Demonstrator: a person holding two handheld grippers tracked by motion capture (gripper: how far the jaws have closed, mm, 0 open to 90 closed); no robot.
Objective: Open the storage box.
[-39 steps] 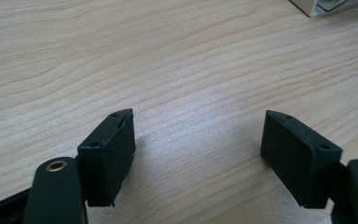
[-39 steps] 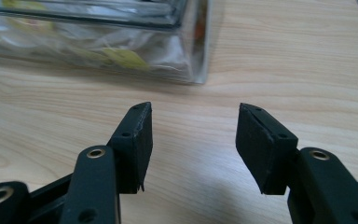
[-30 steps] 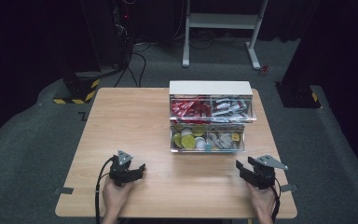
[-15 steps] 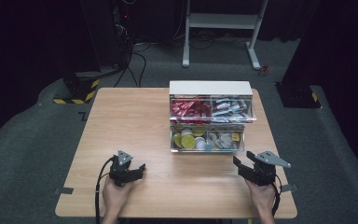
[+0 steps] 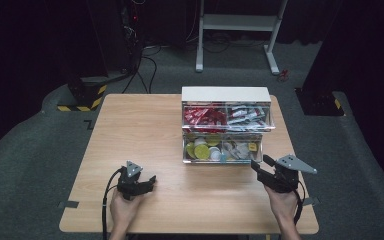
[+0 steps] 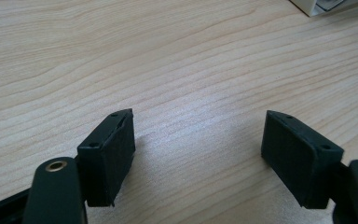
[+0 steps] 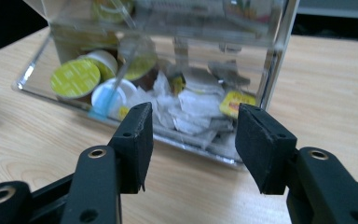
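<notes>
At lower left of the high view, the left hand-held gripper (image 5: 149, 183) rests low over the bare tabletop (image 5: 130, 130), well apart from everything else. In the left gripper view its jaws are spread wide, with nothing but wood grain between them.

At the centre of the high view stands the clear drawer box (image 5: 226, 125), two tiers under a white top. The upper drawer holds red sachets (image 5: 202, 116) on its left and grey-and-red packets (image 5: 246, 114) on its right. The lower drawer (image 5: 222, 150) is pulled toward the person. It carries yellow-green lidded pods (image 7: 75, 78) on its left and crumpled white paper sachets (image 7: 193, 109) on its right.

The acrylic looks stiff, smooth and probably slippery, and likely to crack if squeezed hard. The front wall or the lip of the drawer seems the safest place to hold. The pods look light and rigid, best pinched across the rim. The sachets are soft and thin, so an edge grip would suit them.

At lower right of the high view, the right hand-held gripper (image 5: 258, 165) points at the lower drawer's front right corner. Its jaws have just been closing but stand partly apart, holding nothing.

One small yellow packet (image 7: 235, 102) bears print, too blurred to read. No brand is legible anywhere.
</notes>
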